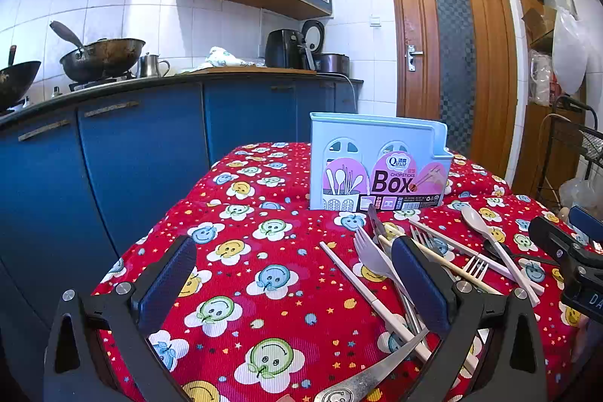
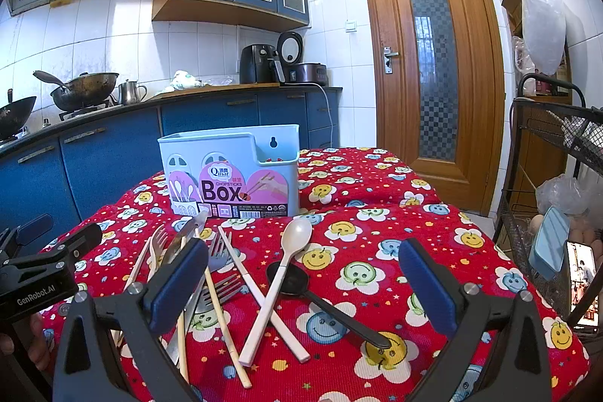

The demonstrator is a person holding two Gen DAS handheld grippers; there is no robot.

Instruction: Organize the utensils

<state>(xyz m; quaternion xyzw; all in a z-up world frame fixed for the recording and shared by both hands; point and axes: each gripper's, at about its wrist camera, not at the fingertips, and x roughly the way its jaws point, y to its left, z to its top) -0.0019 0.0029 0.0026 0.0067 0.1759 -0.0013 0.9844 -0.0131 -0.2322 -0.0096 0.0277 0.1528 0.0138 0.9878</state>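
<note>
A light-blue chopsticks box [image 1: 378, 164] stands upright at the back of the red smiley tablecloth [image 1: 264, 251]; it also shows in the right wrist view [image 2: 230, 172]. Loose utensils lie in front of it: a white spoon [image 2: 280, 279] crossed over a black spoon [image 2: 301, 283], white chopsticks [image 2: 256, 289], forks [image 2: 216, 289], a metal knife [image 2: 184, 240]. My left gripper [image 1: 294, 285] is open and empty, just left of the pile. My right gripper [image 2: 301, 289] is open and empty, hovering over the crossed spoons.
A blue kitchen counter [image 1: 150, 138] with woks and appliances runs behind the table. A wooden door [image 2: 433, 63] is at the back right. A black wire rack [image 2: 557, 176] stands close at the table's right edge.
</note>
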